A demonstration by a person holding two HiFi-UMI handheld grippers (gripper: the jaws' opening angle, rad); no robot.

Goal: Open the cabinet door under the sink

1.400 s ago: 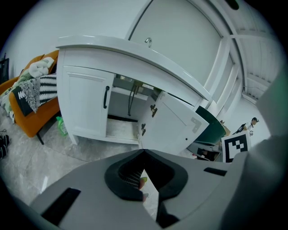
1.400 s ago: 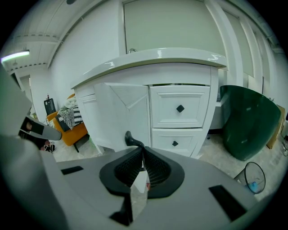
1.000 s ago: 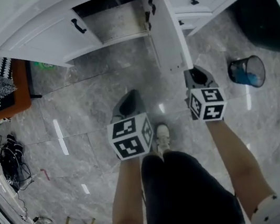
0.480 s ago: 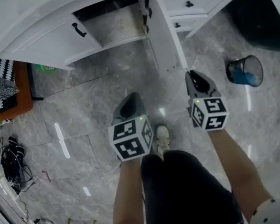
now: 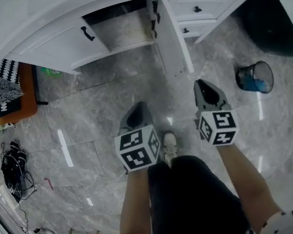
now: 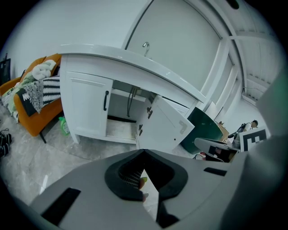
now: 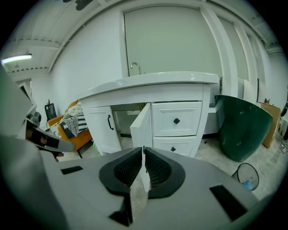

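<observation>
The white sink cabinet runs along the top of the head view. Its right door stands swung out towards me, showing the dark inside. The left door with its black handle is closed. My left gripper hangs over the floor well in front of the cabinet, shut and holding nothing. My right gripper is shut too, a short way from the open door's outer edge and not touching it. The right gripper view has the open door straight ahead of the jaws; the left gripper view shows the door as well.
Two drawers sit right of the open door. A blue wire bin and a dark green tub stand at the right. An orange chair with cloths, a green bottle and cables lie at the left. My shoe is between the grippers.
Both grippers have drawn back from the cabinet towards me. The right one was at the open door's edge a second ago and is now apart from it. The door stays open.
</observation>
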